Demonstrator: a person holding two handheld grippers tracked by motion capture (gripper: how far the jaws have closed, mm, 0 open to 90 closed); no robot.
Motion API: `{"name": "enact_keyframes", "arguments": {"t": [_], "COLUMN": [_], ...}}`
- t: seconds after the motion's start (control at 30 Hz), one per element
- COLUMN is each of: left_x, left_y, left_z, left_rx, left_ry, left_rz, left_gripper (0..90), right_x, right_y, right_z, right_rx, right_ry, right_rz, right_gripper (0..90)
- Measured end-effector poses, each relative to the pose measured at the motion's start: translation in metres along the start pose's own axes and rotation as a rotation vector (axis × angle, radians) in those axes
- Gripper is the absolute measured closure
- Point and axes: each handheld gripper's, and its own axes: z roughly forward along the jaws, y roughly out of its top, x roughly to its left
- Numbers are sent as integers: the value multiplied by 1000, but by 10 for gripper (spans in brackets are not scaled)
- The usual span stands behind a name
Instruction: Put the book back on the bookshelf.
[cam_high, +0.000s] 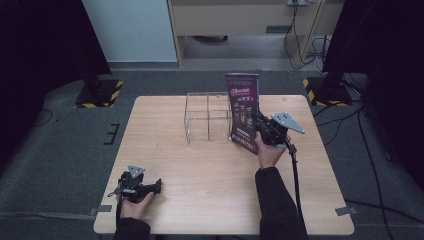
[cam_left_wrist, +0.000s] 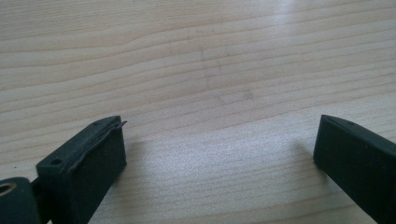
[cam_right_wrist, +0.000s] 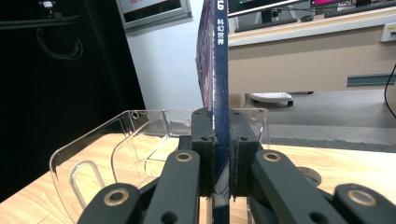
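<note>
Dark magazine (cam_high: 243, 113) upright, touching clear divided box (cam_high: 207, 116)

A lab or office recording space: black curtains (cam_high: 45, 45), hazard-striped stand bases (cam_high: 99, 93) on grey carpet (cam_high: 60, 135), trailing cables (cam_high: 372, 145), monitors and keyboard (cam_right_wrist: 266, 21) behind the wooden desk (cam_high: 200, 165).

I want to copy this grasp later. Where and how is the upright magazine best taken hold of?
Grip the magazine at its spine edge, coming from the side, jaws on the two covers. It stands upright and thin beside the clear organizer, so only its flat faces give purchase. The right gripper holds it just so.
</note>
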Motion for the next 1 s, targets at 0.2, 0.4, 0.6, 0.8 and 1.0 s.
{"name": "enact_keyframes", "arguments": {"t": [0.2, 0.4, 0.6, 0.8, 1.0], "left_x": [0, 0, 0, 0, 0], "left_y": [0, 0, 0, 0, 0], "left_z": [0, 0, 0, 0, 0], "left_rx": [0, 1, 1, 1, 1], "left_ry": [0, 0, -1, -1, -1], "left_rz": [-1, -1, -1, -1, 1], "left_gripper": [14, 14, 14, 14, 14], "right_x": [-3, -5, -5, -2, -3], "right_y": [-2, -3, -4, 2, 8], "right_z": [-3, -6, -4, 0, 6], "right_rx": [-2, 3, -13, -53, -93], "right_ry": [-2, 1, 7, 1, -2], "right_rz": [4, 5, 45, 46, 76], "right_gripper": [840, 841, 845, 846, 846]}}
